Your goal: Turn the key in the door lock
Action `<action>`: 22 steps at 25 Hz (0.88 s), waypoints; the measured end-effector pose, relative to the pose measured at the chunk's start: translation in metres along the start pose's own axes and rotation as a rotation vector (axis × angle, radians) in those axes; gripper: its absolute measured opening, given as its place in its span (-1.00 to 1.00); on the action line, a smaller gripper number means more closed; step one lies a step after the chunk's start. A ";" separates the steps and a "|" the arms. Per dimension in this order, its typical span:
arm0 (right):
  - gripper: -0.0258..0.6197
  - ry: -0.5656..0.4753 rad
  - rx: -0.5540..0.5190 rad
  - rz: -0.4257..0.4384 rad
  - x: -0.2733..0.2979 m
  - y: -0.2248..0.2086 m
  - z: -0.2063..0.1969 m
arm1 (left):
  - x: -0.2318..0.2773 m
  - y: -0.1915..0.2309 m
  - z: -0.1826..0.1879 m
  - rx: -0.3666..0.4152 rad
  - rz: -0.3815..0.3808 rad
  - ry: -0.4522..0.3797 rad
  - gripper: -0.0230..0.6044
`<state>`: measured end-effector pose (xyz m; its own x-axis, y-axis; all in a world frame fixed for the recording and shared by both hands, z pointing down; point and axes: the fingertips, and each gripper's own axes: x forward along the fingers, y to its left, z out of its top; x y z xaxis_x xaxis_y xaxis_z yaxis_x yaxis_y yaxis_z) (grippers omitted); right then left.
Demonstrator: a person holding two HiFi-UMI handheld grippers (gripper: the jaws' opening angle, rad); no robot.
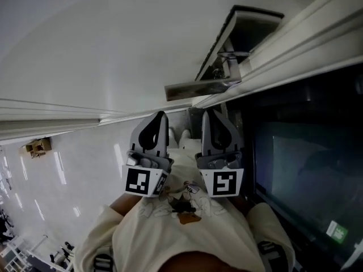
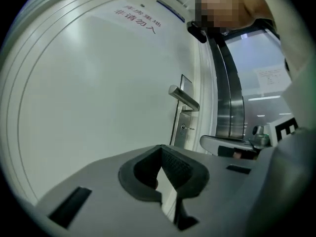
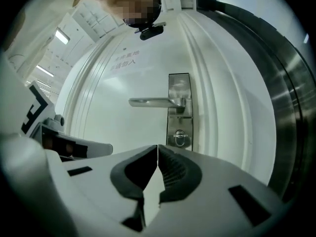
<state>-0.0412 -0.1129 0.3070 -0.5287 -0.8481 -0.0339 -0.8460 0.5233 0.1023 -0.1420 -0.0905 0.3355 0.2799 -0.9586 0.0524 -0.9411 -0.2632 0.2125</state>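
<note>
A white door (image 3: 123,132) carries a steel lever handle (image 3: 155,102) on a long steel plate. Below the handle sits the lock cylinder with a key (image 3: 179,138) in it; from the left gripper view the key (image 2: 184,128) sticks out under the handle (image 2: 183,98). In the head view the handle (image 1: 201,86) juts from the door above both grippers. My left gripper (image 1: 160,116) and right gripper (image 1: 211,114) are side by side near my chest, short of the door. Both are shut with nothing between the pads, the left gripper (image 2: 162,150) and the right gripper (image 3: 157,149) alike.
A dark glass panel (image 1: 306,163) stands right of the door frame (image 1: 295,44). A brushed steel column (image 3: 291,107) runs beside the frame. The door bears a printed sign (image 2: 136,19). Pale glossy floor with small furniture (image 1: 37,146) lies far left.
</note>
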 end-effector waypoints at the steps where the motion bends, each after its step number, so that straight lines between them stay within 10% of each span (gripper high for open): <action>1: -0.89 0.004 -0.007 0.015 0.003 0.004 -0.001 | -0.001 -0.001 -0.001 0.009 -0.008 -0.003 -0.91; 22: -0.90 0.034 0.089 0.133 -0.162 -0.014 -0.026 | -0.101 -0.148 -0.032 -0.005 0.076 -0.003 -0.91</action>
<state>0.0575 0.0150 0.3368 -0.6353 -0.7722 0.0074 -0.7721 0.6353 0.0148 -0.0248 0.0490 0.3302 0.2067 -0.9762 0.0659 -0.9587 -0.1887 0.2127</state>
